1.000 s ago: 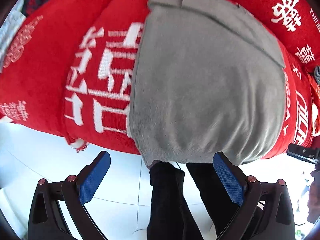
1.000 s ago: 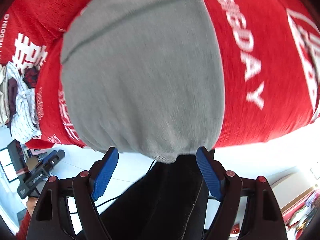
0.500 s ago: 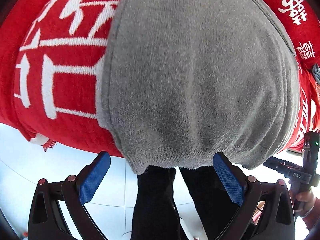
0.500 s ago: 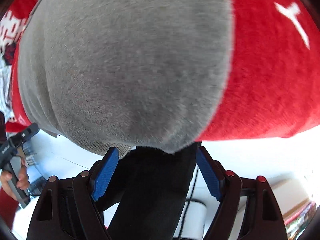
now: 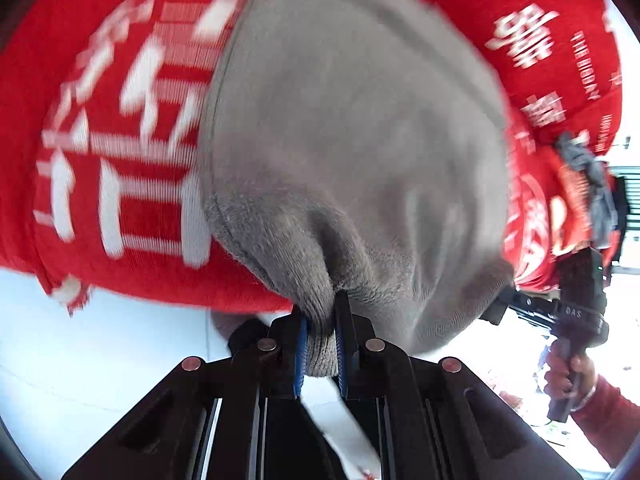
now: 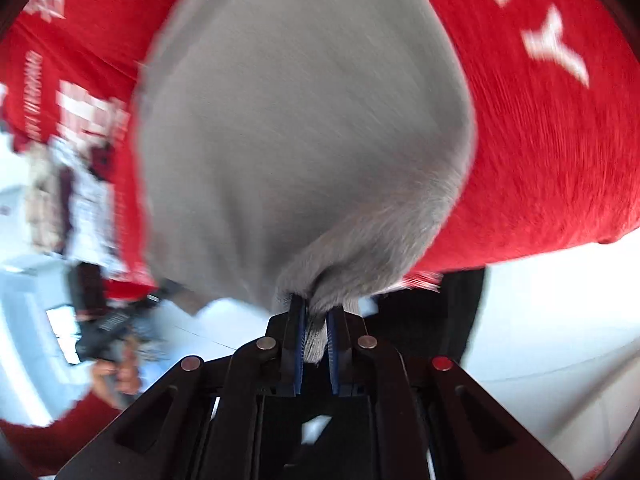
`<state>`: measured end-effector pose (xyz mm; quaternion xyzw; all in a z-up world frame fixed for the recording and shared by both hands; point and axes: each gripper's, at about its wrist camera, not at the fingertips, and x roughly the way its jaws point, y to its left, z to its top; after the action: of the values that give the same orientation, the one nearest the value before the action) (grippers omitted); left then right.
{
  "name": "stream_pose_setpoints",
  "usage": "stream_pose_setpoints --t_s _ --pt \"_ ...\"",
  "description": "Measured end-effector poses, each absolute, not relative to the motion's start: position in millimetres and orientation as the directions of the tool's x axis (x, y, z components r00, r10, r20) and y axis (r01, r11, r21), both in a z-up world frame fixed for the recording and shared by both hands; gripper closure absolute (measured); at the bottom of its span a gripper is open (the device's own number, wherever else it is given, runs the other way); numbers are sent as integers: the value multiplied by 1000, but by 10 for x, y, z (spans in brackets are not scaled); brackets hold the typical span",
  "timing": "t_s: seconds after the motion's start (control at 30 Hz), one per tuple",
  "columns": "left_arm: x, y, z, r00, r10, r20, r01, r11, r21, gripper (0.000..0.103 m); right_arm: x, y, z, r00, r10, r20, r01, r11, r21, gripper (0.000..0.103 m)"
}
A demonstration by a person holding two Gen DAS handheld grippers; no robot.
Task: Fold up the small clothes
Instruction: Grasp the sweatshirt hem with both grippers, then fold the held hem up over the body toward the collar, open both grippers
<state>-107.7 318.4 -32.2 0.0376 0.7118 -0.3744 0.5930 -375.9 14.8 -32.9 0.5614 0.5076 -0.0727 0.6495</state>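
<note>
On the red cloth (image 5: 132, 236) printed with white characters lies a grey knitted garment (image 5: 352, 128), its near hem hanging over the table's front edge toward both cameras. The left gripper (image 5: 320, 344) has just been closing, and its blue pads now pinch a bunched fold of that ribbed hem — the fabric is squeezed into a narrow tongue between them, with creases fanning up from the pinch into the body of the garment. In the right wrist view the right gripper (image 6: 316, 340) has just been closing too, and it clamps another gathered piece of the same hem of the grey knitted garment (image 6: 304, 120), the knit drawn into a small tuft above the pads. The red cloth (image 6: 560, 160) fills the area to the right of the garment there, with blurred white letters on it.

At the far right of the left wrist view, a hand (image 5: 568, 376) in a red sleeve grips the handle of the other gripper. In the right wrist view a hand (image 6: 116, 372), blurred, shows at lower left doing the same. A heap of mixed clothes (image 6: 68, 200) sits at the left edge — too smeared to make out. Below the table edge the floor (image 5: 100, 360) is pale and bright.
</note>
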Motion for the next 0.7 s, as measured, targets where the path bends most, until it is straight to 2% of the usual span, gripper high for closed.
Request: stream_pose_setpoints --t_s 0.13,0.23,0.33,0.43,0.5,0.53,0.57,0.63,0.67,0.7 --pt "-721 2877 15 -225 -473 -852 519 681 -516 90 -3512 -230 -65 595 419 -686 613 315 724 93" --pt "-350 2555 101 -146 -503 -852 546 677 -494 90 -3218 -540 -59 617 385 -686 606 324 726 93" --pt "25 2297 93 -85 -494 -865 535 710 -458 90 -2946 -787 -137 597 356 -719 637 334 695 93" --pt "216 2093 135 32 -390 -920 547 777 -310 89 -2788 -1049 -195 590 311 -746 686 294 665 93" --pt "307 2040 136 75 -308 -948 559 801 -216 57 -2745 -1239 -218 601 290 -745 708 239 665 91" --pt "313 2045 153 105 -298 -949 560 806 -192 23 -2742 -1285 -237 596 283 -751 719 227 657 89" --pt "306 2054 180 136 -305 -943 562 807 -180 18 -2731 -1316 -227 586 273 -763 732 225 643 88" --pt "259 2078 212 132 -318 -939 600 779 -180 18 -2724 -1379 -157 554 257 -792 745 272 609 82" --pt "234 2066 194 108 -313 -944 616 766 -183 18 -2751 -1384 -104 529 248 -812 748 316 584 66" --pt "207 2054 166 94 -309 -946 626 757 -185 18 -2692 -1337 -50 495 234 -837 747 377 547 56"
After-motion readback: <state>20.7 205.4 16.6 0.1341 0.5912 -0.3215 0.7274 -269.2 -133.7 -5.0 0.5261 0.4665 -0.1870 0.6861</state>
